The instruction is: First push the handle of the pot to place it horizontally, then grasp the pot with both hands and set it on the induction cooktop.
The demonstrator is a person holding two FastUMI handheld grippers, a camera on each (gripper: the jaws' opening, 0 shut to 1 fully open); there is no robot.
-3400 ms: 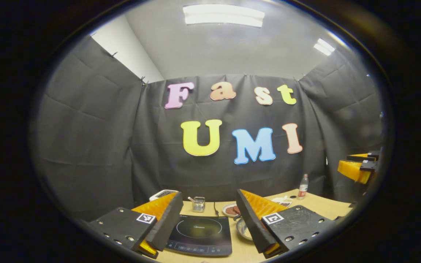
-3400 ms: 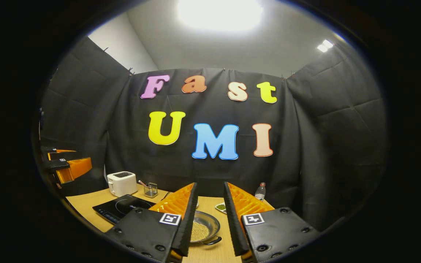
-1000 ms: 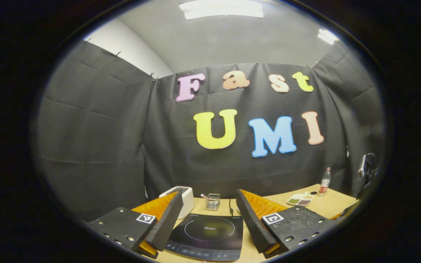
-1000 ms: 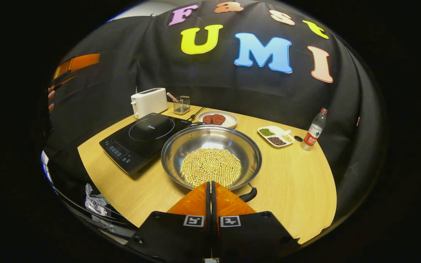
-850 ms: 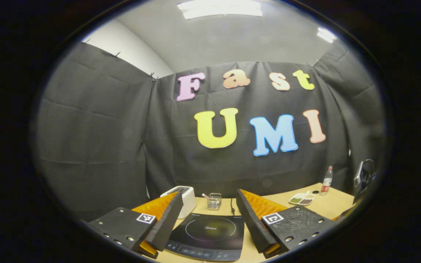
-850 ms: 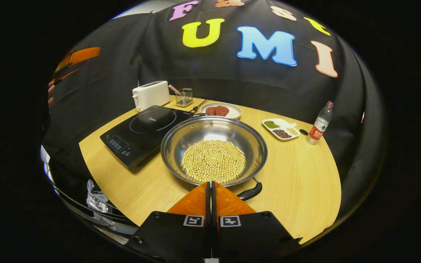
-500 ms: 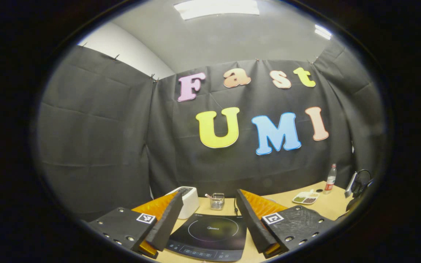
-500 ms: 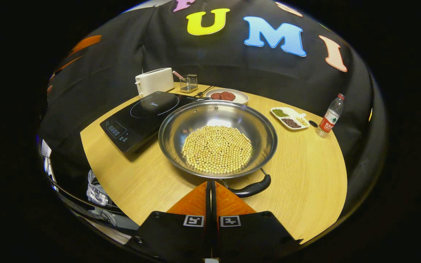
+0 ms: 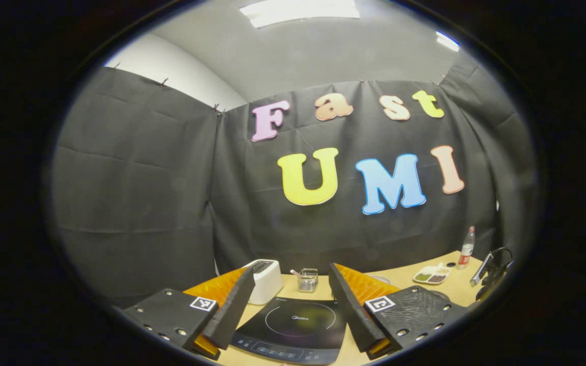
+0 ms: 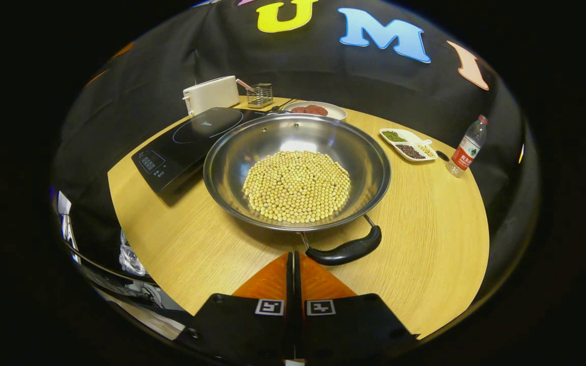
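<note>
The right gripper (image 10: 293,256) has its fingers pressed together on nothing, just short of the pot's near handle (image 10: 346,251). The pot (image 10: 297,170) of beans sits mid-bench (image 10: 425,244), touching the induction cooktop (image 10: 191,137) at its left; bare wood lies to its right. The left gripper (image 9: 289,287), fingers spread wide and empty, hovers above the cooktop, hiding part of it.

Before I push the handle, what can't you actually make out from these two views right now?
- Far handle of the pot: right gripper view, hidden behind its rim.
- Contact between the right hand-held gripper and the near handle: too close to tell.
- Induction cooktop panel: left gripper view, partly covered by the left hand-held gripper.
</note>
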